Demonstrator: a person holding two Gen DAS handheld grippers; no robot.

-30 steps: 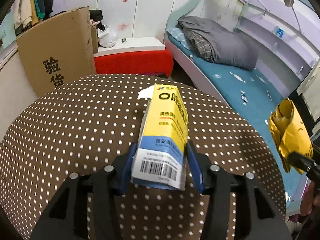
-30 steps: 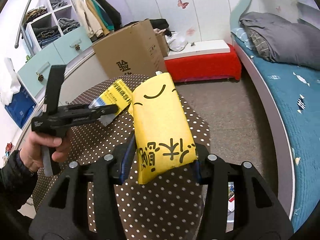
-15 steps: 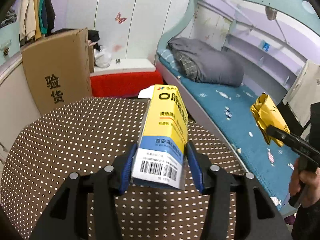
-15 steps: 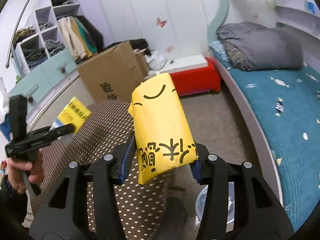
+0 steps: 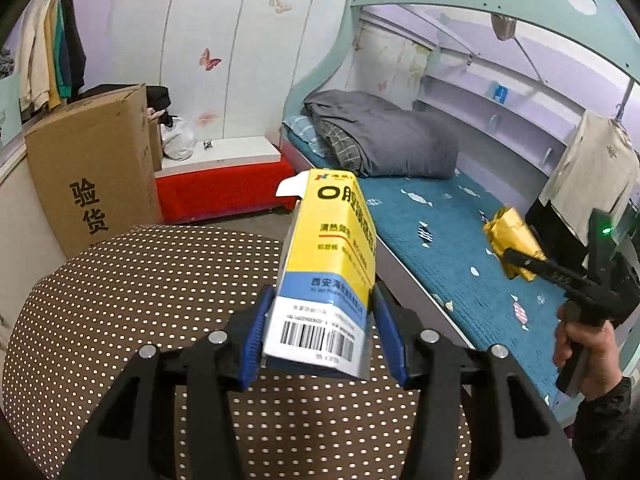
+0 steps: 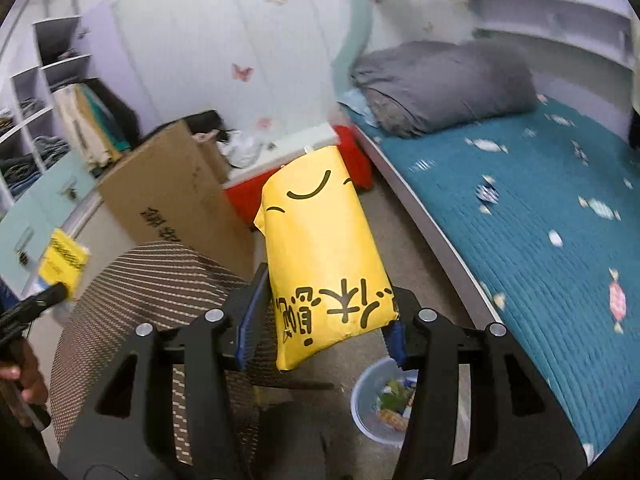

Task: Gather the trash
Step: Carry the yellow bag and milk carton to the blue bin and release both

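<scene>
Since a second ago both hands have lifted their loads away from the polka-dot table (image 5: 152,304), and the right one has swung out over the floor, so a pale blue trash bin (image 6: 370,396) now shows beneath it. Going left to right: the left gripper (image 5: 326,334) clamps a yellow, white and blue medicine box (image 5: 328,276) by its barcoded lower end, jaws about half spread and blue pads pressed to both side panels, the box standing nearly upright with its torn flap on top; it hangs above the table's near edge, probably waiting its turn. Further right, the right gripper (image 6: 322,326) holds a yellow paper bag (image 6: 324,256) with a printed smiling face, pinched at its lower end so the bag stands clear of the fingers. Its jaws are at mid-width, the bag between them, and it hangs just left of and above the bin, which already holds scraps; that looks like a line-up for dropping it in.
</scene>
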